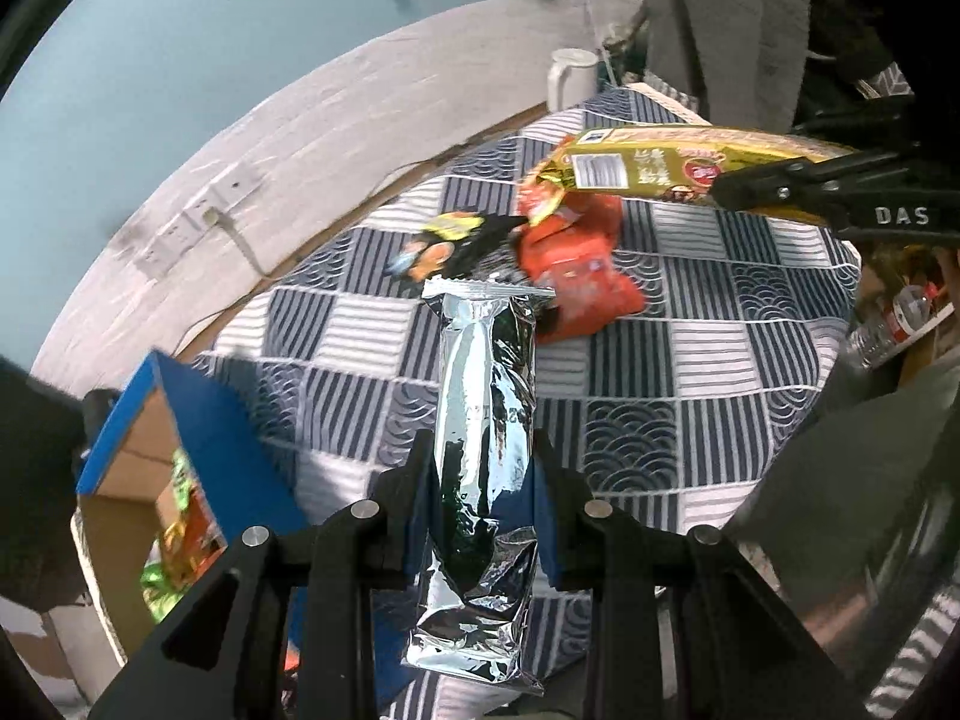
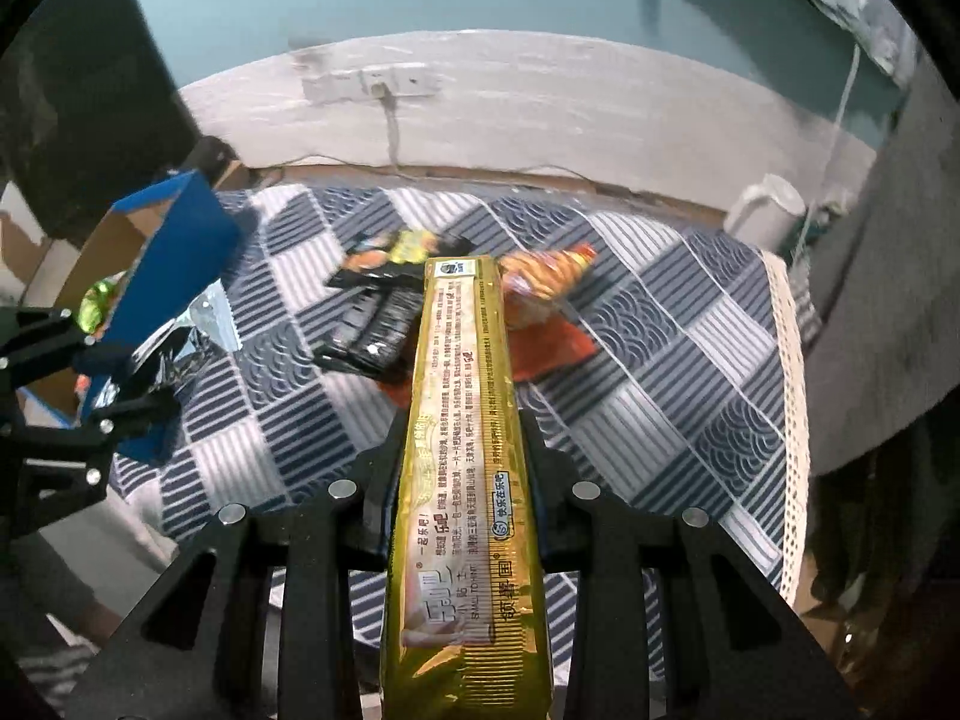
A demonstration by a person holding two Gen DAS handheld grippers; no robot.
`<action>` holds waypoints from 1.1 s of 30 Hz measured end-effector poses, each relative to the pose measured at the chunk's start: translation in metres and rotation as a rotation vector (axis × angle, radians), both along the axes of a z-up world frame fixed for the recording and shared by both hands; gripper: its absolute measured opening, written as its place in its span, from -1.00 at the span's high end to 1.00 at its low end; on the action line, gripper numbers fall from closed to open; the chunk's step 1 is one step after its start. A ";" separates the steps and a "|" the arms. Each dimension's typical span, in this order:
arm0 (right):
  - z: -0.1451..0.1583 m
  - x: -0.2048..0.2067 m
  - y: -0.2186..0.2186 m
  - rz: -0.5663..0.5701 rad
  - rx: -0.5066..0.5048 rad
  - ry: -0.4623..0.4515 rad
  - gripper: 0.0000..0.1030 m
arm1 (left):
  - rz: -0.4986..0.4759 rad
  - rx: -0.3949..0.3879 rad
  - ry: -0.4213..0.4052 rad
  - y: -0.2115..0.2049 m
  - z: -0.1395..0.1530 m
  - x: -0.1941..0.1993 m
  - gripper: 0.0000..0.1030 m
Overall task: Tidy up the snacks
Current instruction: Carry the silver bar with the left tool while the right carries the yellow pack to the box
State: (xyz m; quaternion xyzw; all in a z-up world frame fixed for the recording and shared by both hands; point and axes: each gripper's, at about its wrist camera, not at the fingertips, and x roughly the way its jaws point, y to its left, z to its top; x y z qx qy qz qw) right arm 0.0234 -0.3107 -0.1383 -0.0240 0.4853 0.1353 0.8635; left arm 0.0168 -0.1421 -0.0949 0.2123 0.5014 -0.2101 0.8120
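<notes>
My left gripper [image 1: 480, 468] is shut on a long silver foil snack pack [image 1: 483, 420], held above the checked tablecloth. My right gripper [image 2: 459, 438] is shut on a long gold snack pack [image 2: 462, 420]; it also shows in the left wrist view [image 1: 660, 165], held in the air at the upper right. An orange snack bag [image 1: 576, 276] and a black snack bag [image 1: 456, 246] lie on the cloth ahead; both show in the right wrist view, orange [image 2: 540, 300] and black [image 2: 378, 324]. The left gripper [image 2: 114, 384] appears at the left beside the box.
A blue cardboard box [image 1: 198, 420] with snacks inside stands at the table's left edge, also in the right wrist view [image 2: 174, 264]. A white mug [image 1: 570, 78] stands at the far corner. The checked tablecloth [image 1: 690, 360] covers the table. A wall with sockets runs behind.
</notes>
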 end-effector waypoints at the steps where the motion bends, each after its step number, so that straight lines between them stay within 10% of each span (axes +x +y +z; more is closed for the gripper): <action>1: 0.003 0.000 0.005 0.009 0.001 -0.004 0.41 | 0.012 -0.003 -0.002 0.006 0.001 0.000 0.43; 33: 0.045 0.033 0.237 0.363 0.076 -0.018 0.41 | 0.381 -0.048 -0.073 0.218 0.018 0.017 0.43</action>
